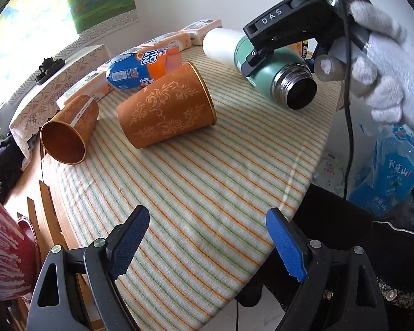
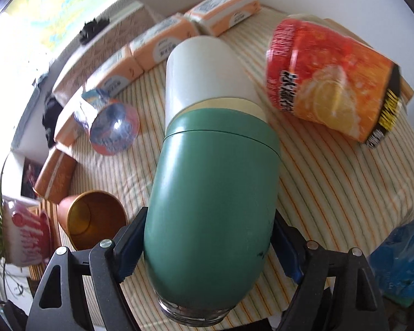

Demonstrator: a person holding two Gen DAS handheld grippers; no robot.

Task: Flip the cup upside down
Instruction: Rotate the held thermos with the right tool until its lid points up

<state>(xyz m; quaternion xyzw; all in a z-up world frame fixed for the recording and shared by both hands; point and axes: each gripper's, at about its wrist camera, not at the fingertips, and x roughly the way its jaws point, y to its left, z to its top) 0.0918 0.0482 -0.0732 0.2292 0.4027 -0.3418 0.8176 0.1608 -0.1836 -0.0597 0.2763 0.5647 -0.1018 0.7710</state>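
Observation:
A green and white flask cup (image 2: 209, 182) with a steel threaded mouth is tilted nearly on its side, mouth toward the table's near edge. My right gripper (image 2: 207, 245) is shut on its green body; in the left wrist view the cup (image 1: 273, 69) is at the upper right with the gripper's black finger across it, held by a white-gloved hand (image 1: 383, 63). My left gripper (image 1: 209, 245) is open and empty above the striped tablecloth (image 1: 207, 187), well short of the cup.
Two orange patterned cups lie on their sides, one (image 1: 165, 107) mid-table, one (image 1: 69, 132) at the left edge. A blue-orange packet (image 1: 140, 66), orange tissue packs (image 2: 162, 44) and an orange drink can (image 2: 334, 82) lie at the back. A blue bag (image 1: 392, 171) hangs off right.

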